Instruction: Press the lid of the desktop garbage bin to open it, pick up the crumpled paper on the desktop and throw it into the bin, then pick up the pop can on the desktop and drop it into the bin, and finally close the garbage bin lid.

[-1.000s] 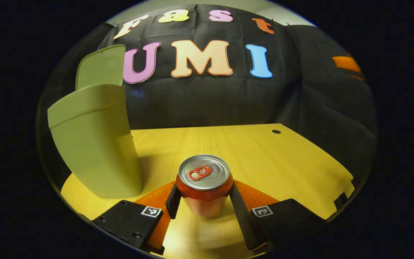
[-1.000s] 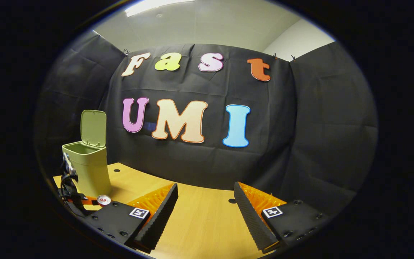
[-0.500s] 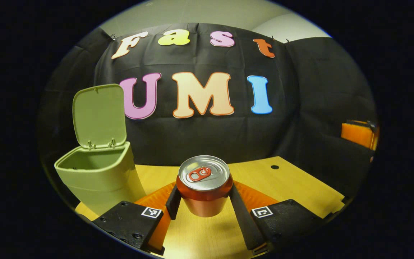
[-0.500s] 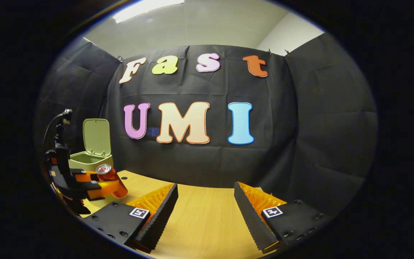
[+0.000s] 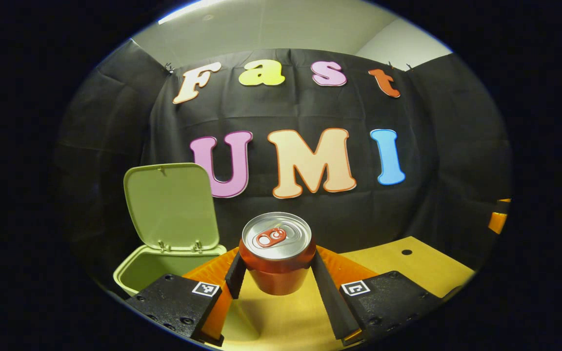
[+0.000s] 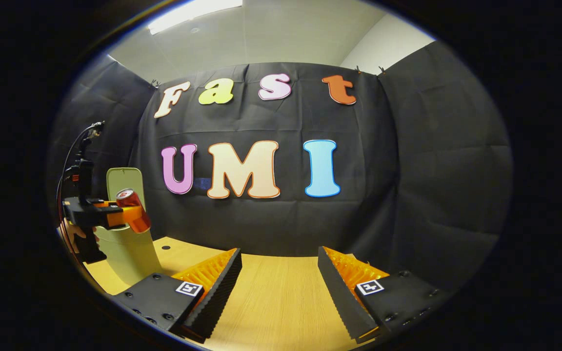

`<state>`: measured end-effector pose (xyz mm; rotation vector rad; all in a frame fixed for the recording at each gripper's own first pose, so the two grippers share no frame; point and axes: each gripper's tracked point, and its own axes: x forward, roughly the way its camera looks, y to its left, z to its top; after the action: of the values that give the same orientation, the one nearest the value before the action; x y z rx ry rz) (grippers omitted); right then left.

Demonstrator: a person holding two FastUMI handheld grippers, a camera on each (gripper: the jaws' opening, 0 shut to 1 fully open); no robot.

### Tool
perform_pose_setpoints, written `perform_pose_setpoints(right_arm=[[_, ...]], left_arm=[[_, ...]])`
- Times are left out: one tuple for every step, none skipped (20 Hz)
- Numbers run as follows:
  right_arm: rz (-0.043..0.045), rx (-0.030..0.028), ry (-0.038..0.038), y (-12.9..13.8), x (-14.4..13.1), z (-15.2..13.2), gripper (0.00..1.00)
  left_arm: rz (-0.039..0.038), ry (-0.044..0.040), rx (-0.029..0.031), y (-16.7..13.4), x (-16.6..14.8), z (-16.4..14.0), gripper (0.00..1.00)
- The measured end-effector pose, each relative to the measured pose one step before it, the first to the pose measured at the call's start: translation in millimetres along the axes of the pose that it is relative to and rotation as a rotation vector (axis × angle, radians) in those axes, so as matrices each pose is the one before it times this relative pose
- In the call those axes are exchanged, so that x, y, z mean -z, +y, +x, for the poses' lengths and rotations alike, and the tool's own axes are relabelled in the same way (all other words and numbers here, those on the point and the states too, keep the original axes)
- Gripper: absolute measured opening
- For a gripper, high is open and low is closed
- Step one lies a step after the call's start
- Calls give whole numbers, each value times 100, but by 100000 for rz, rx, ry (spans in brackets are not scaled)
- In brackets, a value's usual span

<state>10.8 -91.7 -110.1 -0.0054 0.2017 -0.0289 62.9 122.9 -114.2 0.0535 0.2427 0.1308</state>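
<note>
Since one second ago, the pop can (image 5: 276,253) is lifted from the desktop (image 5: 408,273) and now hangs in the air, higher than the rim of the garbage bin (image 5: 164,263). The left gripper (image 5: 277,275) pinches it from both sides, one finger on each side of the red body. From the right gripper view, the can is just beside the bin's raised lid (image 6: 121,183), near the opening. I judge the drop comes next, once the can is over the opening. The right gripper (image 6: 279,282) stays spread and holds nothing, low over the yellow wooden desktop, well apart from the bin. Behind the bin hangs the black cloth wall, with a pale ceiling above.
</note>
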Motion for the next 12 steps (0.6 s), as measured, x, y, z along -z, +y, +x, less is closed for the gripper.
perform_pose_setpoints(right_arm=[[274, -94, 55, 194, 16, 216, 100], [215, -130, 115, 252, -35, 248, 98], [223, -281, 80, 272, 64, 155, 98], [232, -474, -20, 377, -44, 256, 100], [78, -520, 134, 463, 106, 165, 98], [12, -727, 163, 498, 72, 264, 98], [-138, -705, 239, 582, 113, 205, 98], [-177, -771, 120, 521, -21, 272, 98], [-136, -783, 178, 576, 75, 239, 98], [-102, -841, 149, 625, -26, 259, 98], [-165, -818, 83, 553, 128, 132, 98], [-187, -819, 72, 598, -31, 249, 98]], left_arm=[[-284, -211, -2148, 1075, -110, 126, 75], [-231, 259, -2260, 1328, 64, -18, 75], [-182, 294, -2003, 1186, 140, -33, 75], [-145, 269, -1894, 1021, 116, -7, 75], [203, 446, -1929, 1097, 235, 92, 75], [327, 630, -2069, 1126, 338, 21, 75], [334, 642, -1785, 1000, 274, 92, 75], [100, 826, -1650, 977, 431, 86, 75], [67, 906, -1616, 937, 369, 65, 75], [-11, 670, -1347, 914, 479, 14, 75], [-46, 572, -1234, 728, 343, 68, 75], [33, 866, -1153, 807, 454, 41, 75]])
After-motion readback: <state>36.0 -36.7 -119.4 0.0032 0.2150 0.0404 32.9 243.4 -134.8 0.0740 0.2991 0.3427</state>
